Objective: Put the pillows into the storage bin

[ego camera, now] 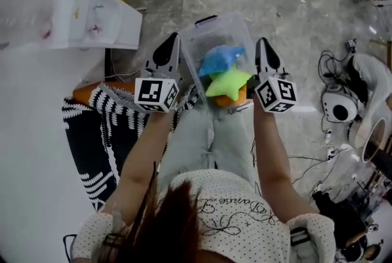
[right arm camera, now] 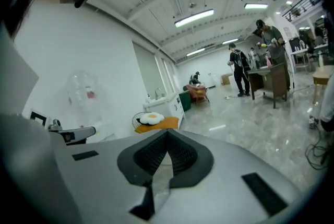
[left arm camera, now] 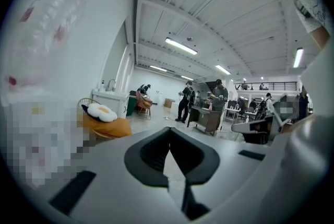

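Note:
In the head view a clear storage bin [ego camera: 197, 41] stands on the floor in front of my legs. It holds a blue pillow [ego camera: 220, 59], a green star pillow [ego camera: 228, 83] and an orange pillow [ego camera: 236, 98]. My left gripper [ego camera: 174, 38] is raised at the bin's left side, my right gripper [ego camera: 262, 42] at its right, both high above the floor. Both are shut with nothing between the jaws. The left gripper view [left arm camera: 169, 131] and the right gripper view [right arm camera: 167, 134] look level across the hall. A black-and-white striped pillow [ego camera: 116, 105] lies at my left.
A white box [ego camera: 92, 13] sits at the upper left. Cables and white gear [ego camera: 340, 105] lie on the floor at the right. A fried-egg pillow [left arm camera: 102, 112] rests on an orange seat far off. People [left arm camera: 185, 103] stand at tables in the hall.

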Demonstrator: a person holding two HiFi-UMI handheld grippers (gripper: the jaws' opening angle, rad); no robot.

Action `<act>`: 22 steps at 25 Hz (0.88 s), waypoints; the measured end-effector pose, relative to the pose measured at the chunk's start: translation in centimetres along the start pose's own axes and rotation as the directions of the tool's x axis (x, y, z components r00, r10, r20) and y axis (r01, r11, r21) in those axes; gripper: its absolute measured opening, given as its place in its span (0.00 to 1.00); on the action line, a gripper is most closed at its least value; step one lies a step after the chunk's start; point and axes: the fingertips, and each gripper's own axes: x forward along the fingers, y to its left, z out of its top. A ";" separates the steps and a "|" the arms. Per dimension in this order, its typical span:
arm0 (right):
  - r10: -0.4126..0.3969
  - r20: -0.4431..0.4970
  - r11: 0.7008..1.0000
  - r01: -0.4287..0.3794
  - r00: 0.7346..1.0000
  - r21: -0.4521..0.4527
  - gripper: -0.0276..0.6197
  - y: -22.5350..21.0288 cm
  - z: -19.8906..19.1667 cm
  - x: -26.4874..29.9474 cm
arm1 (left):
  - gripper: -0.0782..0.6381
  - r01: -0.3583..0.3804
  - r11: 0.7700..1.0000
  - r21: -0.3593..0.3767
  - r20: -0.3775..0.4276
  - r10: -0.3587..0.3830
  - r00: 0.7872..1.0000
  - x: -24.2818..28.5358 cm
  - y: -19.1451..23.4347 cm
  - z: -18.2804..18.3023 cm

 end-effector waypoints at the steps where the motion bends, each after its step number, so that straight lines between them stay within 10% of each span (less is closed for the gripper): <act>1: 0.006 0.022 1.000 -0.006 1.000 -0.014 0.06 0.9 1.6 -1.0 | 0.11 0.008 1.000 0.006 0.014 -0.008 1.000 -0.2 -0.4 1.5; 12: 0.101 0.137 0.991 -0.087 0.985 -0.103 0.06 6.8 11.6 -6.6 | 0.11 0.093 0.988 0.126 0.122 -0.109 0.987 -2.4 -4.2 11.4; 22: 0.103 0.206 0.988 -0.077 0.973 -0.132 0.06 6.9 16.4 -7.8 | 0.11 0.102 0.992 0.070 0.184 -0.113 0.976 -3.1 -4.3 15.9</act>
